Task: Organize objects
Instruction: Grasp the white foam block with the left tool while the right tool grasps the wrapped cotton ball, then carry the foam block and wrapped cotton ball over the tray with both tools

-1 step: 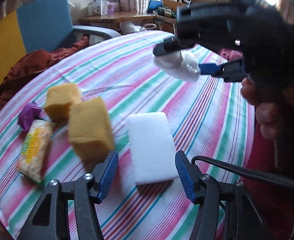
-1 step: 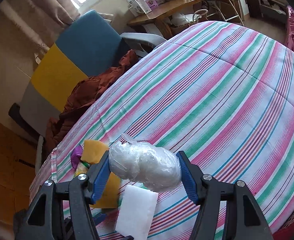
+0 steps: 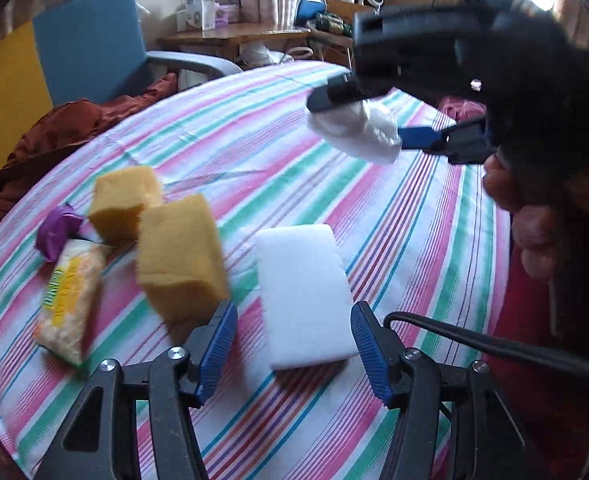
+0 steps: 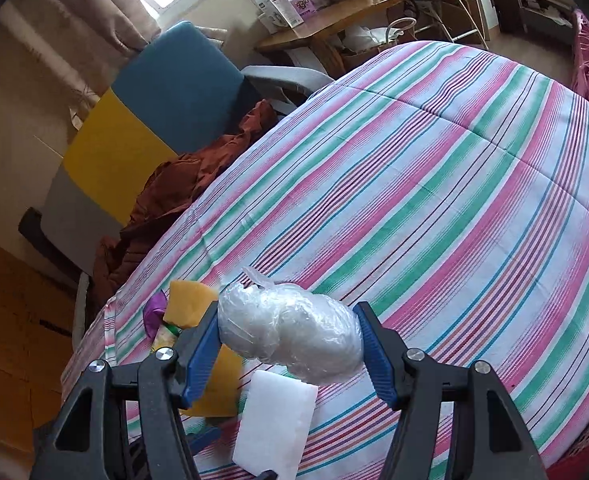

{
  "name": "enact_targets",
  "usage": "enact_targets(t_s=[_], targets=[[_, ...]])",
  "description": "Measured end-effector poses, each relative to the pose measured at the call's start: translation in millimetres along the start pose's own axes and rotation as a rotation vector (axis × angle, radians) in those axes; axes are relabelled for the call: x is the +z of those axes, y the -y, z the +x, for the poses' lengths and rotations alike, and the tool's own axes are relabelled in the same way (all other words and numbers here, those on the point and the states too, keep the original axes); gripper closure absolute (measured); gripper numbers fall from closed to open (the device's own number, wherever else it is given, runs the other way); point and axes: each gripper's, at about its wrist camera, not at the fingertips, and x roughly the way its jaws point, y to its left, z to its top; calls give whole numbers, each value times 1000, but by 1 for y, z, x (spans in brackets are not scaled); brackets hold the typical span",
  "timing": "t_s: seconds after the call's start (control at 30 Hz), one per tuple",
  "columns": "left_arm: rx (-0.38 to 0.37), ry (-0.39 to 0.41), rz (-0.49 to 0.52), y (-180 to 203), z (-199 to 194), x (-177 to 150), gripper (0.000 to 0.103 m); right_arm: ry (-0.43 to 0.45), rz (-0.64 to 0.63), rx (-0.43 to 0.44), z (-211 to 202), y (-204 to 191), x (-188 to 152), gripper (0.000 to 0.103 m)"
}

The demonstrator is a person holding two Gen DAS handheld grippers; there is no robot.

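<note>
The right gripper (image 4: 288, 334) clamps a plastic-wrapped bundle (image 4: 290, 336) above the striped cloth (image 4: 454, 200). The left gripper (image 3: 294, 336) hangs open over a white sponge (image 3: 302, 292), with two yellow sponges (image 3: 178, 248) and a snack packet (image 3: 68, 300) beside it.

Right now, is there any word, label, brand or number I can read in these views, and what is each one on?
None can be read.
Yellow-and-green print on the clear snack packet: blurred, unreadable.
Print on the white carton on the wooden side table: too small.
Print on the purple box beside it: too small.
</note>
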Motion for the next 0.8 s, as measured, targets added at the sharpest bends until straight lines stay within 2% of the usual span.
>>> enact_targets(t_s=[0.07, 0.13, 0.23, 0.27, 0.33, 0.4, 0.53, 0.6, 0.8], targets=[[-2, -17, -5, 0, 9, -1, 40, -10, -4, 4, 2, -1, 0, 38], [-12, -25, -19, 1, 16, -1, 31, -15, -7, 8, 3, 0, -1, 38], [-5, -22, 5, 10, 21, -3, 33, -20, -6, 9, 5, 0, -1, 38], [-5, -20, 15, 12, 20, -4, 36, -22, -6, 6, 6, 1, -1, 38], [-28, -11, 33, 16, 16, -6, 56, -25, -8, 2, 6, 1, -1, 38], [-49, -3, 37, 18, 8, -13, 69, -26, -8, -4, 7, 1, -1, 38], [-43, 12, 33, 9, -17, -37, 75, -24, -7, -16, 7, 1, -1, 38], [-39, 1, 15, 1, -27, -54, 84, -26, -10, -21, 7, 1, -1, 38], [-26, 7, -93, -34, -65, -121, 85, -28, -17, -48, 8, -1, -2, 38]])
